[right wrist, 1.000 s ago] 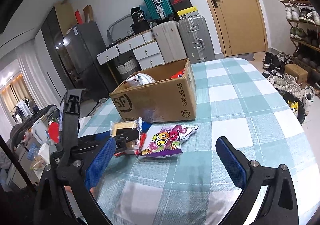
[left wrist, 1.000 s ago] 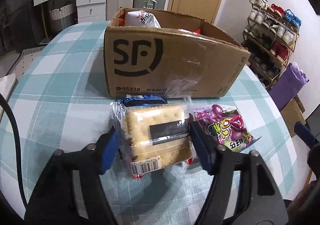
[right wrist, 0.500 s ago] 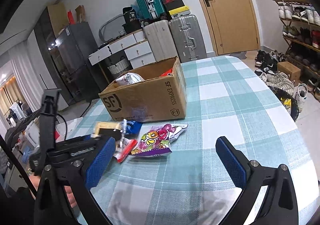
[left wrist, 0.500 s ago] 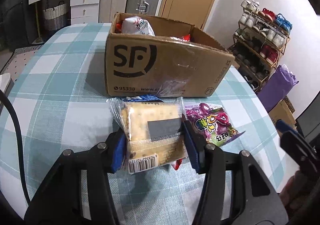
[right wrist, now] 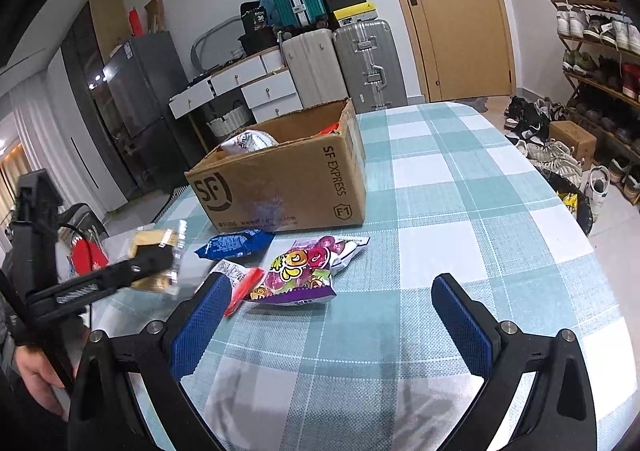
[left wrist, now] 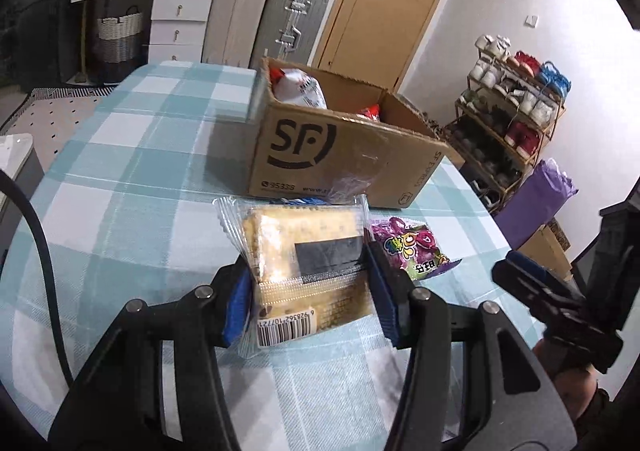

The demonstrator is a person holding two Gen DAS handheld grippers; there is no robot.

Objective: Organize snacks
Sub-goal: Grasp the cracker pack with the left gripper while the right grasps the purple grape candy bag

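My left gripper is shut on a clear cracker packet, pads pressing both its sides, and holds it lifted off the table. From the right wrist view the same packet hangs at the left, short of the box. The open SF cardboard box stands behind it, with a white bag and a red packet inside. On the cloth before the box lie a blue packet, a red packet and a purple candy bag. My right gripper stands open over the table, holding nothing.
A teal-and-white check cloth covers the table. Behind it stand suitcases, white drawers and a wooden door. A shoe rack and a purple bag are beyond the table's right edge.
The left gripper's jaws closed tighter on the cracker packet and raised it up and back from the box. The blue and red packets that lay under it now show. The right gripper hardly moved.
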